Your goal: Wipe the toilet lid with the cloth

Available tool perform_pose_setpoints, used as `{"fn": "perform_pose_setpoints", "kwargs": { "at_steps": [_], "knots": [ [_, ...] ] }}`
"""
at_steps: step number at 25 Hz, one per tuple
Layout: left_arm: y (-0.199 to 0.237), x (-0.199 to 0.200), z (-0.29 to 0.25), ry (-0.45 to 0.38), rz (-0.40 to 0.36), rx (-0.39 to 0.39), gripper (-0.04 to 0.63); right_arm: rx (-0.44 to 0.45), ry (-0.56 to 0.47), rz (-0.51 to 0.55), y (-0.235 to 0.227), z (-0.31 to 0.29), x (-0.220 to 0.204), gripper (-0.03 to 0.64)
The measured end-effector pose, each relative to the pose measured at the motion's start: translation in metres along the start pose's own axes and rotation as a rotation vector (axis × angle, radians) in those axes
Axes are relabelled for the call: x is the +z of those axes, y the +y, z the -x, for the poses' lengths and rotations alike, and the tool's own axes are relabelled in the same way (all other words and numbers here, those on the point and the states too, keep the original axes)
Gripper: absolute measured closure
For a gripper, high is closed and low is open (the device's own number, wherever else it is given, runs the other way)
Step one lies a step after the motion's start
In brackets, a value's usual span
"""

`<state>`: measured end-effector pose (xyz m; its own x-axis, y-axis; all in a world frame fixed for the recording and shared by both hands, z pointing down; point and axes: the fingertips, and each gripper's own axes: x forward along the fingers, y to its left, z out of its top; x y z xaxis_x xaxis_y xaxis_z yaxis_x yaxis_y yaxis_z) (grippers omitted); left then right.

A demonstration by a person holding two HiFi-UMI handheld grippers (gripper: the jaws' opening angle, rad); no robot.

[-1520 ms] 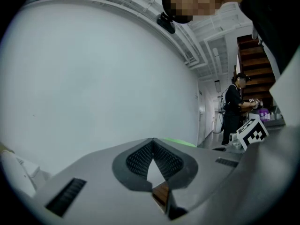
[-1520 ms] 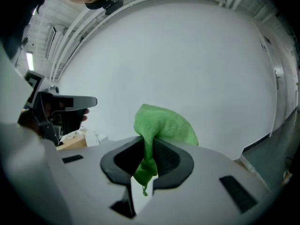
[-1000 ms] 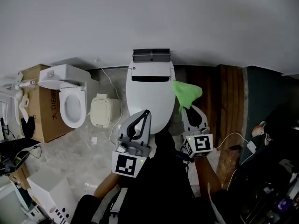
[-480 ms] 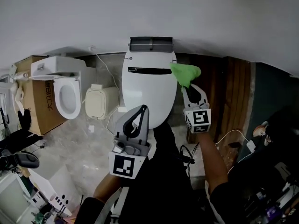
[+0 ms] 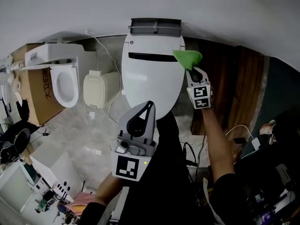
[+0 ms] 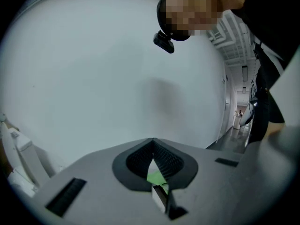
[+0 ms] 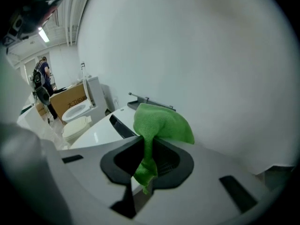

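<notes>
Cloth [image 5: 187,58], green, pinched in right gripper [image 5: 192,71]: jaws clamped on bunched middle, loose end fanned out beyond tips. Cloth at rear right edge of closed white toilet lid [image 5: 150,86]; contact unclear. Left gripper [image 5: 148,105] near lid's front edge, jaws together at tips, holding nothing.

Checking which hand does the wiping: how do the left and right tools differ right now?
The right tool is shut on the green cloth and reaches to the far right of the lid; the left tool is shut on nothing, held back near its front edge. Both carry a marker cube.
</notes>
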<state>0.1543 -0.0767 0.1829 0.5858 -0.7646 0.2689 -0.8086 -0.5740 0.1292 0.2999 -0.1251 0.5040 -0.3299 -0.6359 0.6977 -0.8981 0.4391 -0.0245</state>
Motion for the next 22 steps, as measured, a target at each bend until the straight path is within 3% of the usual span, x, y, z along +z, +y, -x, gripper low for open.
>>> {"fn": "perform_pose_setpoints", "kwargs": {
  "at_steps": [12,22],
  "knots": [
    [0.003,-0.046,-0.031,0.026,0.008,-0.001,0.595,0.053,0.174,0.114,0.004,-0.09,-0.096,0.551],
    [0.017,-0.071,-0.031,0.054,0.018,0.011,0.595,0.046,0.242,0.239,0.005,-0.123,-0.127,0.551]
  ]
}}
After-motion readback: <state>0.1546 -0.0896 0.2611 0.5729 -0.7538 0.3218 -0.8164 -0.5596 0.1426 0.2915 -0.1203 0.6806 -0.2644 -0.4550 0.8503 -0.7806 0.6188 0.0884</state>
